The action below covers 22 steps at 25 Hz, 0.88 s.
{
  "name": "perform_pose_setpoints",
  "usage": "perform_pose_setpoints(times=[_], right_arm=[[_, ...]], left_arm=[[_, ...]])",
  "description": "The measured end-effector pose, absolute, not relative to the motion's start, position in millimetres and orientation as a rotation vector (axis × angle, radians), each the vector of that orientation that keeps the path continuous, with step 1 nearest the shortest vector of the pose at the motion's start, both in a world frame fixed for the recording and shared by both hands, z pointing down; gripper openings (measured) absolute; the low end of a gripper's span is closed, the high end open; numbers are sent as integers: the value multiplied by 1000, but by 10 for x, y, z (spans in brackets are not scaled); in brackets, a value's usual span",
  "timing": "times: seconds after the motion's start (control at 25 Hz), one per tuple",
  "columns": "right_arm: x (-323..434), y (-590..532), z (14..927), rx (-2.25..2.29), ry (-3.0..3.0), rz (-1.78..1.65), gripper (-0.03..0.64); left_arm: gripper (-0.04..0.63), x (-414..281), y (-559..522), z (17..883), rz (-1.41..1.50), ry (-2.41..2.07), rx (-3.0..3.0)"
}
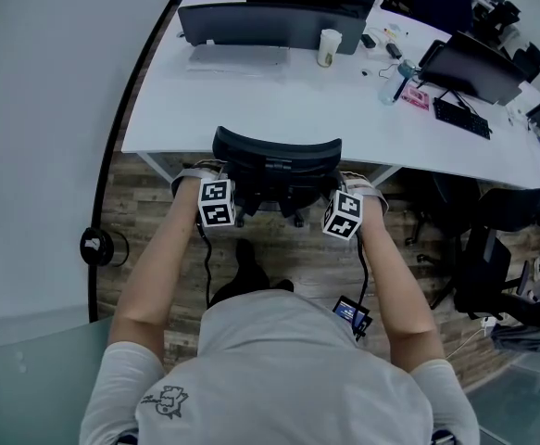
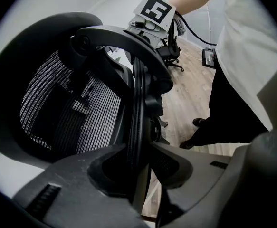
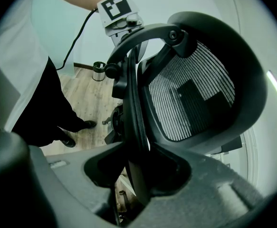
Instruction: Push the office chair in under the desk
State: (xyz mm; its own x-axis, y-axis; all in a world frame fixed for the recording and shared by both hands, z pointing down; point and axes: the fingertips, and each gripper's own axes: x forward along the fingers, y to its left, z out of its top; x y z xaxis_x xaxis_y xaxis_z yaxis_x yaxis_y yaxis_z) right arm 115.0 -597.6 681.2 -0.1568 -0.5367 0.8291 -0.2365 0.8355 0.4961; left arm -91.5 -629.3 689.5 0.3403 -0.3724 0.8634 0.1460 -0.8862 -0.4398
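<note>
Head view, place: the office chair stands at the near edge of the white desk. Seen from above, its curved back touches or just overlaps that edge. The seat is hidden, so it is probably under the desk already.
Head view, hold: the left tongs and the right tongs sit at the two ends of the chair's back. With one on each side, a push goes straight and the chair does not swivel.
Head view, desk top: a monitor and a paper cup stand well back from the near edge, apart from the chair.
Left gripper view, grip: the left tongs pinch the thin black rim of the back frame, which runs up between the two jaws. The mesh of the back lies to the left and the wooden floor to the right.
Right gripper view, grip: the right tongs pinch the same rim at its other end, and the strip stands between the jaws. Mesh lies to the right and the person's dark trousers to the left.
Reason for the hold: a rim clamped at both ends lets the hands steer as well as push.
Progress, as a judgement: the chair looks nearly home. A short last shove may be left, and the back meeting the desk edge would be the limit.
</note>
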Motion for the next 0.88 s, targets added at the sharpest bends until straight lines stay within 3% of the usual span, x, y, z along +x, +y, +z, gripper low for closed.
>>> perform_pose_setpoints(times=[0.52, 0.88], right_arm=[[1139, -6030, 6808, 599, -1739, -290, 147], [1129, -5955, 6685, 664, -1788, -264, 192]], left_arm=[[127, -917, -6347, 6882, -1553, 221, -2164], [149, -949, -6305, 6664, -1459, 322, -2255]])
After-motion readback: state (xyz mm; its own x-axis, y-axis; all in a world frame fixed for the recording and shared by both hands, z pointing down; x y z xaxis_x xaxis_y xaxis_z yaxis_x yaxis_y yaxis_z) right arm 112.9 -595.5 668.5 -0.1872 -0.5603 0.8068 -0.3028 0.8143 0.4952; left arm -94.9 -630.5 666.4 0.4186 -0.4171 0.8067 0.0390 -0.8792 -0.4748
